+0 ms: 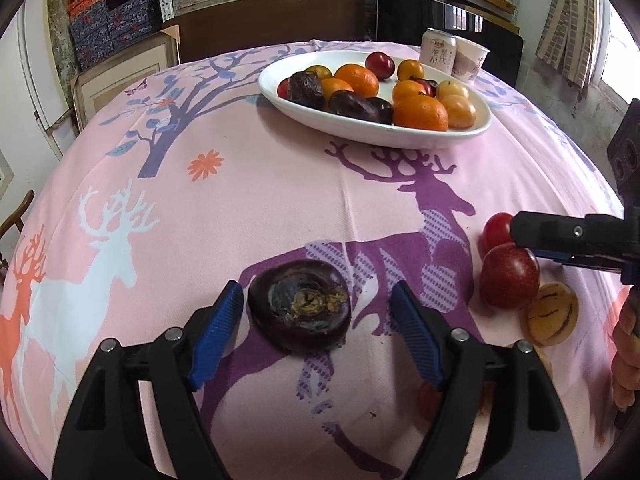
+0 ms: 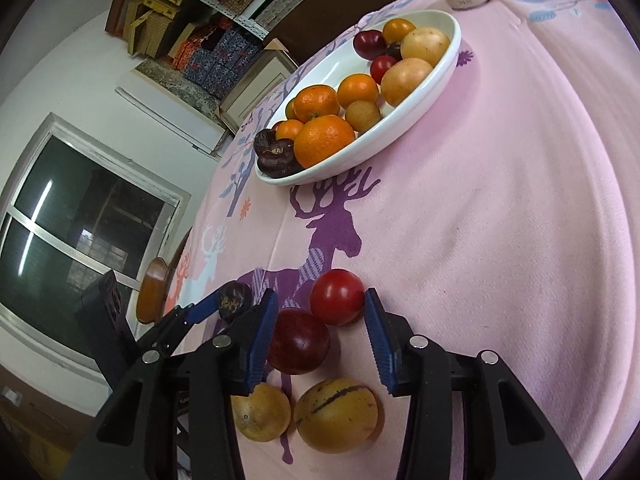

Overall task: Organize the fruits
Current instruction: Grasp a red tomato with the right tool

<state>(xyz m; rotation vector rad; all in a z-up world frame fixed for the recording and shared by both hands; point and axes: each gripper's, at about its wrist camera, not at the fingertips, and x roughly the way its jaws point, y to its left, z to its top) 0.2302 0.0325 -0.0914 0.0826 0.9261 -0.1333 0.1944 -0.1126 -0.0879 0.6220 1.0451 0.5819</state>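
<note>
Both sets of jaws are spread wide and holding nothing right now. The left gripper (image 1: 316,320) has the dark flattened fruit (image 1: 299,305) sitting right between its blue pads on the pink worktop (image 1: 280,200). The left-hand pad is just beside the fruit and the other one has a clear gap. The fruit's a squat, roughly rounded lump with a tan scar on top, slightly wider across than deep, so there's no real long axis to fuss over. Closing straight in should catch it across its width, I'd guess.

The right gripper (image 2: 320,328) is lined up over the loose pile on its own side: the red tomato-looking fruit (image 2: 337,297) sits out at the pad tips, the dark red plum (image 2: 298,341) is further in, up against one pad, and two yellow fruits (image 2: 336,416) are closer to the camera.

The white dish (image 1: 400,136) with the oranges and the rest is well apart from both, straight ahead across the cloth. The can (image 1: 437,51) and paper cup (image 1: 471,60) stand behind it.

My read: the left hand is the one set for the dark fruit, the right for the tomato-looking one.
</note>
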